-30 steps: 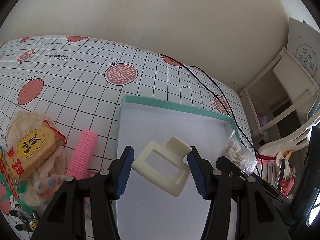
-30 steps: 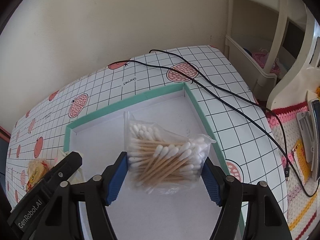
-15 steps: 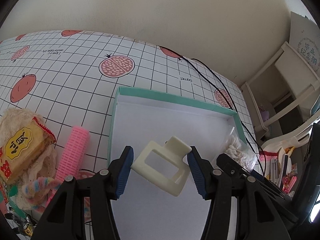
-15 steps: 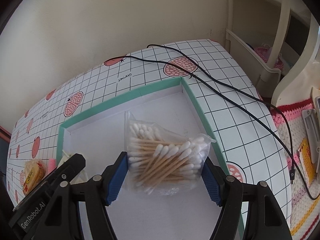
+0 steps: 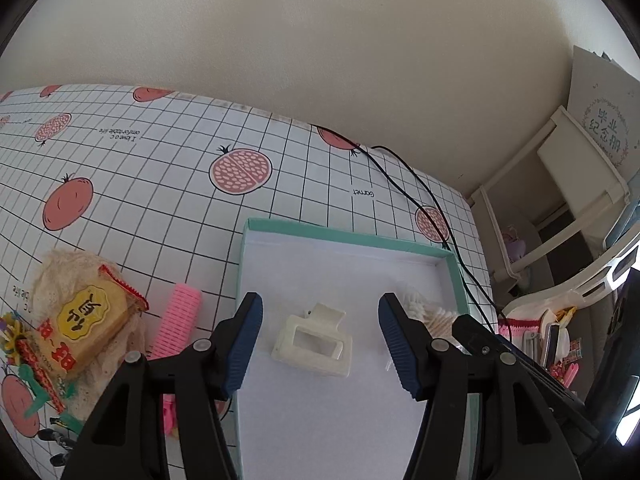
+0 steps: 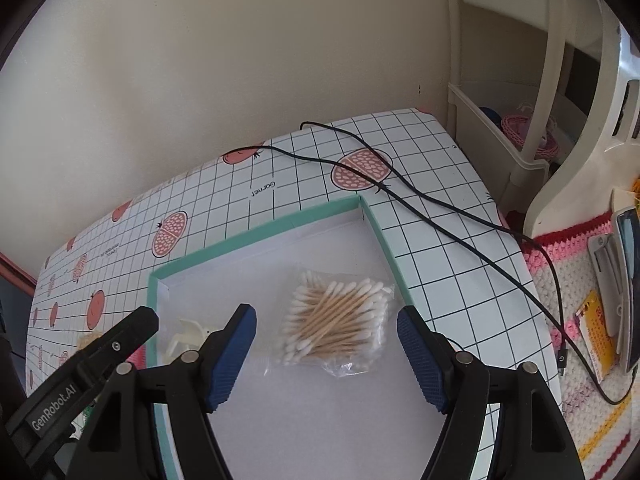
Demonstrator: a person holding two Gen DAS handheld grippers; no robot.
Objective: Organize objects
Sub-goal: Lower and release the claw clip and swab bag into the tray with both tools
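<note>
Both pairs of jaws stand wide apart and hold nothing. In the left wrist view, the left gripper (image 5: 320,334) fills the bottom of the frame, its blue-padded fingers (image 5: 244,344) spread on either side of a cream hair claw clip (image 5: 314,346). The clip lies flat on the white floor of a shallow tray with a mint green rim (image 5: 344,236), in the lower centre of the frame, touching neither finger. At the lower left, outside the tray, a pink hair roller (image 5: 176,326) lies on the table (image 5: 160,184), which is covered by a white grid cloth printed with red pomegranates. Left of the roller sits a yellow and red snack packet (image 5: 86,328) on a piece of cream lace.

In the right wrist view, the right gripper (image 6: 326,342) is likewise spread, at the bottom of the frame. Between and just beyond its fingers, a clear bag of cotton swabs (image 6: 336,326) lies on the tray floor, near the tray's right rim (image 6: 380,236). The clip (image 6: 188,334) shows at the lower left, partly hidden by the left gripper (image 6: 100,360). A black cable (image 6: 440,208) runs across the table in the upper right, well apart from the bag.
</note>
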